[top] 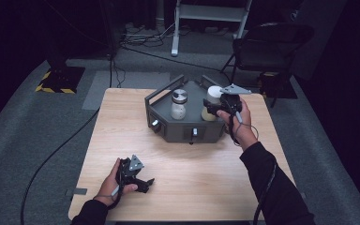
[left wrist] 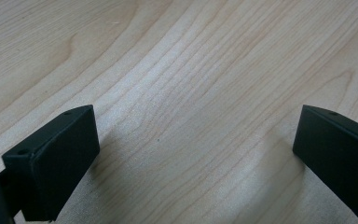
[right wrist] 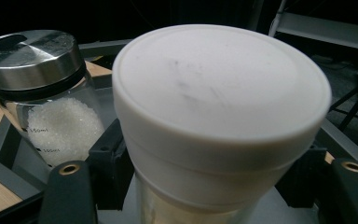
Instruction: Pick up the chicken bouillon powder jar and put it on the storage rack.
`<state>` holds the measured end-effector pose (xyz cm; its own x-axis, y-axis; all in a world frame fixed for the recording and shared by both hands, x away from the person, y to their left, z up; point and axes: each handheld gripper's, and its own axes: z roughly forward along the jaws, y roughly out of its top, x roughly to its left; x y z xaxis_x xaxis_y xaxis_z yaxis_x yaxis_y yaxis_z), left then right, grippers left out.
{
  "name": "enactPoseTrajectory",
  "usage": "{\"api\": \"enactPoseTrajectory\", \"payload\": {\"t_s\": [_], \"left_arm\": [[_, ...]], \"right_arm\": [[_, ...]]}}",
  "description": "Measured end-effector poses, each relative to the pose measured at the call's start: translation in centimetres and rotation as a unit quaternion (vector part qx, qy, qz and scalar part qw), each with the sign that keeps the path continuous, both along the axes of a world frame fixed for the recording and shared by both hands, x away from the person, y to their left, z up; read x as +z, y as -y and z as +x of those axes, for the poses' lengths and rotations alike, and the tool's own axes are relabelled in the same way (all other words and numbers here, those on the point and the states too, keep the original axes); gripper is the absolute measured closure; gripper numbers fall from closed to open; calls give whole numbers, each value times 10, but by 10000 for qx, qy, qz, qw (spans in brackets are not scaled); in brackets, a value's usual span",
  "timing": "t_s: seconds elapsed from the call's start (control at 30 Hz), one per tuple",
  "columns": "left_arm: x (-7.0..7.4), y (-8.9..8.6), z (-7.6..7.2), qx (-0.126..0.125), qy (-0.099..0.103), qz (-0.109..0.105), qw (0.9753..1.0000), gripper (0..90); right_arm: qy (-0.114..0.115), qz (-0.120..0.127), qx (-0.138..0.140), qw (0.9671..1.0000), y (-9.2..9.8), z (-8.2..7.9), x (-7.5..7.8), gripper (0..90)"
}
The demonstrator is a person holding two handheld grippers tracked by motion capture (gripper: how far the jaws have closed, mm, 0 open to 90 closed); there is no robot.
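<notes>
My right tongs point(top: 211, 109) were closed around the white-lidded jar point(top: 212, 102), one jaw on each side just under its white lid point(right wrist: 221, 88). The jar stood on the right side of the dark grey tray point(top: 183, 132), at the far middle of the worktop point(top: 192, 183). Just to its left in the same tray stood a second jar point(top: 178, 104), glass with a metal lid point(right wrist: 30, 58), and it was partly filled with white grains. The two jars were near each other but not touching. My left tongs point(top: 146, 183) were spread wide and held nothing, hovering low over bare wood at the near left of the worktop, well apart from the tray.
</notes>
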<state>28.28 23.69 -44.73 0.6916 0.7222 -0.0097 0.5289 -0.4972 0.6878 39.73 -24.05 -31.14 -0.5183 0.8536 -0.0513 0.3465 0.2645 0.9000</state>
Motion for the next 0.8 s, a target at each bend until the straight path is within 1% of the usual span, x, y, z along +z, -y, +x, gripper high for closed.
{"api": "enactPoseTrajectory", "payload": {"t_s": [0.13, 0.23, 0.27, 0.3, 0.43, 0.47, 0.5, 0.53, 0.57, 0.63, 0.8], "left_arm": [[0, 0, 0, 0, 0, 0, 10000, 4], [0, 0, 0, 0, 0, 0, 10000, 4], [0, 0, 0, 0, 0, 0, 10000, 4], [0, 0, 0, 0, 0, 0, 10000, 4], [0, 0, 0, 1, 1, -1, 10000, 4], [0, 0, 0, 0, 1, 0, 10000, 4], [0, 0, 0, 0, 1, 0, 10000, 4], [0, 0, 0, 1, 0, -1, 10000, 4], [0, 0, 0, 1, 0, -1, 10000, 4], [0, 0, 0, 1, 0, -1, 10000, 4], [0, 0, 0, 0, 0, 0, 10000, 4]], "right_arm": [[20, 5, 6, 10000, 1, -1, -1, 296], [-13, 11, -10, 10000, 2, -1, -2, 256], [-41, 17, 15, 10000, 3, 0, -2, 229], [-41, 17, 15, 10000, 3, 0, -2, 229], [-83, 9, 93, 9999, 7, 1, -4, 116], [-86, -6, 114, 9999, 8, 0, -5, 96], [-86, -6, 114, 9999, 8, 0, -5, 96], [-45, -56, 112, 9999, 8, -2, -6, 64], [-23, -69, 120, 9999, 8, -3, -7, 57], [22, -84, 152, 9998, 10, -5, -9, 48], [206, -158, 110, 9996, 11, -14, -15, 47]]}}
